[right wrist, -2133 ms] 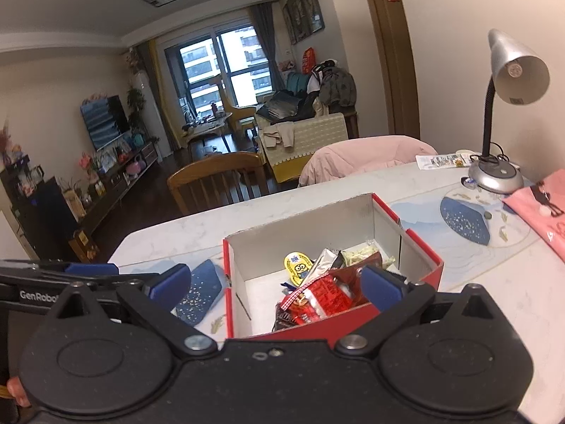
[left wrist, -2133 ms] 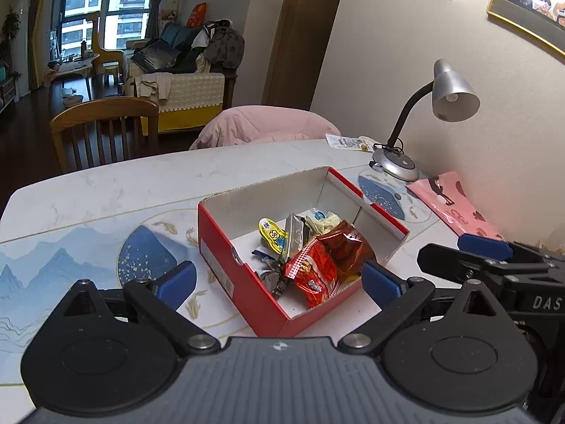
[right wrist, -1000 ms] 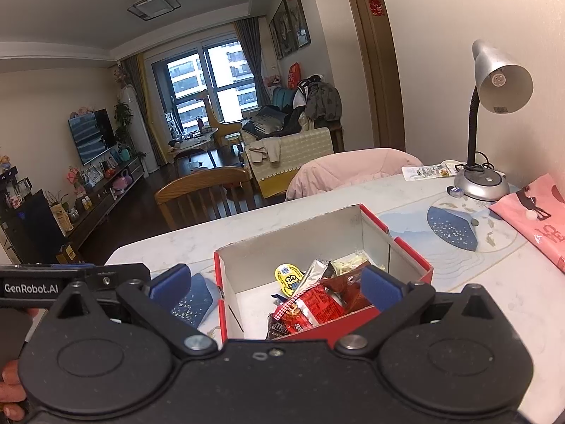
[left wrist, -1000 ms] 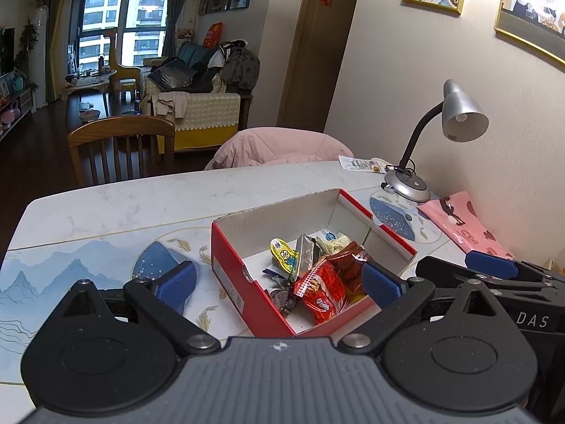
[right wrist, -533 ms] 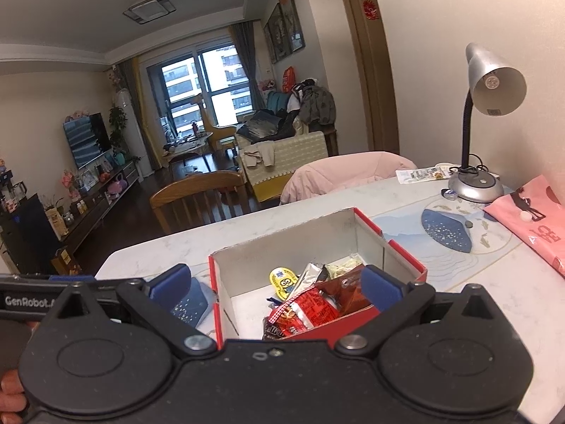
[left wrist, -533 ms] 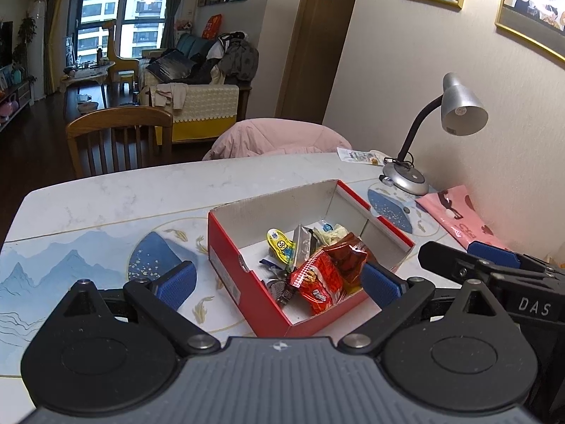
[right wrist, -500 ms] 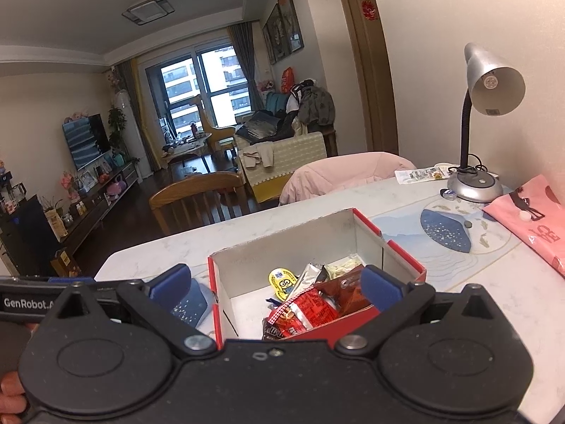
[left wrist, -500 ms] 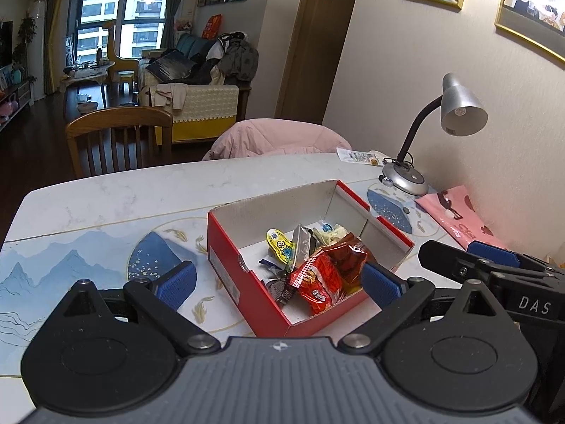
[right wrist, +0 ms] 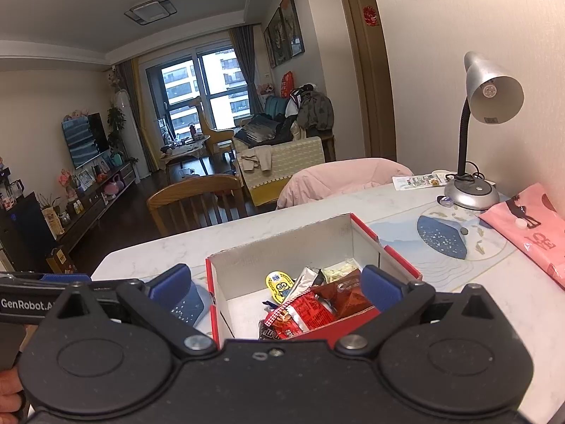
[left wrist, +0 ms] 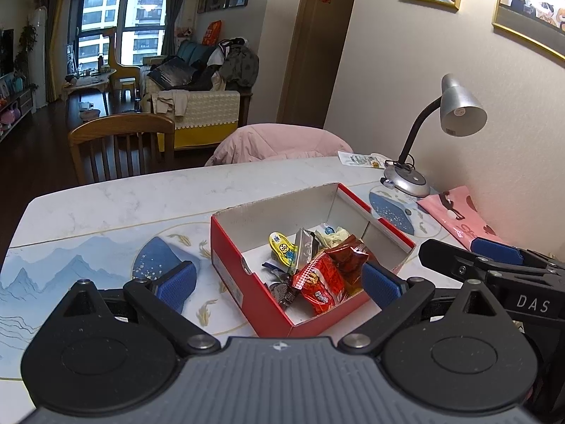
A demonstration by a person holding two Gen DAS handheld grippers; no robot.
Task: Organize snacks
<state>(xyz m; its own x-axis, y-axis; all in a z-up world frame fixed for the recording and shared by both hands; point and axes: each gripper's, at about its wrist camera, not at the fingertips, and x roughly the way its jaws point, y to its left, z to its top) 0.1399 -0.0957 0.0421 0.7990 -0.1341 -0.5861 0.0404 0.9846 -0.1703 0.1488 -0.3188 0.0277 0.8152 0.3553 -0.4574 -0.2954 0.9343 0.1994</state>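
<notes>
A red cardboard box (left wrist: 247, 282) (right wrist: 399, 265) with a white inside stands on the marble table. It holds several snack packets: a red packet (left wrist: 319, 279) (right wrist: 303, 312), a dark red one (left wrist: 349, 256) (right wrist: 344, 295), a yellow cartoon packet (left wrist: 282, 245) (right wrist: 280, 284), a silver one (left wrist: 303, 243) and a pale one (left wrist: 333, 235). My left gripper (left wrist: 279, 284) is open, held back above the box's near side, nothing between its blue pads. My right gripper (right wrist: 275, 288) is open too, above the box's near edge. The right gripper's side (left wrist: 494, 268) shows at the right of the left wrist view.
A silver desk lamp (left wrist: 455, 116) (right wrist: 483, 106) stands at the table's far right by the wall, a pink bag (left wrist: 459, 215) (right wrist: 529, 226) beside it. A printed mat (left wrist: 70, 268) covers the table's left. A wooden chair (left wrist: 120, 145) and a pink-draped chair (left wrist: 279, 141) stand behind the table.
Both grippers have lifted and drawn back a little from the box, so it sits slightly lower and smaller in view. Jaws stay open; the snacks have not moved.
</notes>
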